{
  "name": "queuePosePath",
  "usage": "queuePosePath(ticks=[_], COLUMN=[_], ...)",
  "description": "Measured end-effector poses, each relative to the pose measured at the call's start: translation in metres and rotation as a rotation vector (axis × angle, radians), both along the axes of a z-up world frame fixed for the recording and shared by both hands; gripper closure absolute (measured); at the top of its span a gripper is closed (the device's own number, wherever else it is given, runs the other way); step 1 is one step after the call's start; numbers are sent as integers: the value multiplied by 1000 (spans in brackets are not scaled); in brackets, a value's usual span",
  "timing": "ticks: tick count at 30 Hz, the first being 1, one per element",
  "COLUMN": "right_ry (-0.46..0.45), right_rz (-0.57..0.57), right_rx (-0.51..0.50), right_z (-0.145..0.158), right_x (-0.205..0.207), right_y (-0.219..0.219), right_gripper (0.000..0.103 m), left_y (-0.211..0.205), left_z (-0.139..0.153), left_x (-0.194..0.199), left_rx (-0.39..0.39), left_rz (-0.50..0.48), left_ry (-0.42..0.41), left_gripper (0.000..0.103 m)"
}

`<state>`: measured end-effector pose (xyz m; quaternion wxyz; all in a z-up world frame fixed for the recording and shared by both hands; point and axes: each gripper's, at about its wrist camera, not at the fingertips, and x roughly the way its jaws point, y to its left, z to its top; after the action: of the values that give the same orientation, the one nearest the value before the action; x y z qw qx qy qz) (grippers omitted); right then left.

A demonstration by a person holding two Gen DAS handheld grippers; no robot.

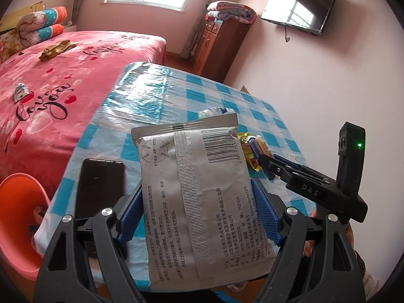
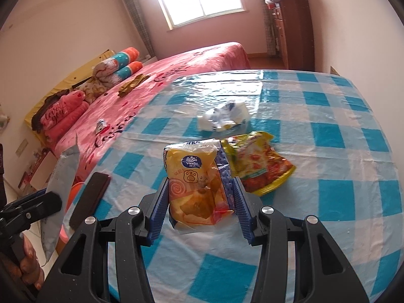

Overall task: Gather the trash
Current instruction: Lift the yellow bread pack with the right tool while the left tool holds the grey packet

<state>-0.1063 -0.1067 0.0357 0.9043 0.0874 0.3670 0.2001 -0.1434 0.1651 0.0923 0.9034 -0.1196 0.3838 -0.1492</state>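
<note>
Left wrist view. Item 1: left gripper (image 1: pixel 197 202), jaws clamped on the two long edges of a grey wipes pouch (image 1: pixel 194 189), held raised over the near left part of the checked table (image 1: pixel 192 88). Pouch: flat foil-like film, printed back and barcode facing the camera, centre seam. Judged light, limp and slick; the ribbed blue pads (image 1: pixel 265 214) bite its lower half, which looks a sound hold, since the upper half would flop if taken by a corner.

Item 2: right gripper (image 2: pixel 199 207), jaws closed on a yellow tissue pack (image 2: pixel 194 181), lifted just above the tablecloth. Soft, squashy plastic wrap, partly empty by the look; judged very light, crushes without harm, best held across its body as now.

Item 3: yellow-red snack wrapper (image 2: pixel 260 164), lying flat on the table just right of the tissue pack. Thin, crinkly, hard to pinch flat; take a raised edge.

Item 4: crumpled white-blue wrapper (image 2: pixel 224 118), farther out. Loose, airy, easy to pinch.

Item 5: black phone (image 2: pixel 88 197), near left edge. Not trash.

Item 6: orange bin (image 1: pixel 20 217), left, below the table, likely receptacle.
</note>
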Motion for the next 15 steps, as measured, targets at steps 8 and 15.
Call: queuePosePath(ticks=[8,15], right_ry=[-13,-18], right_rz=[85,170], right_rx=[-16,-34], right_z=[13,23], right_x=[-9,-14], right_y=[39,76], right_gripper=[53,53], left_y=[31,67], left_z=[1,2], left_x=[-8,-16], left_rx=[-1,-13], left_rz=[59,134], left_ry=[-5,-15], left_gripper=[23,23])
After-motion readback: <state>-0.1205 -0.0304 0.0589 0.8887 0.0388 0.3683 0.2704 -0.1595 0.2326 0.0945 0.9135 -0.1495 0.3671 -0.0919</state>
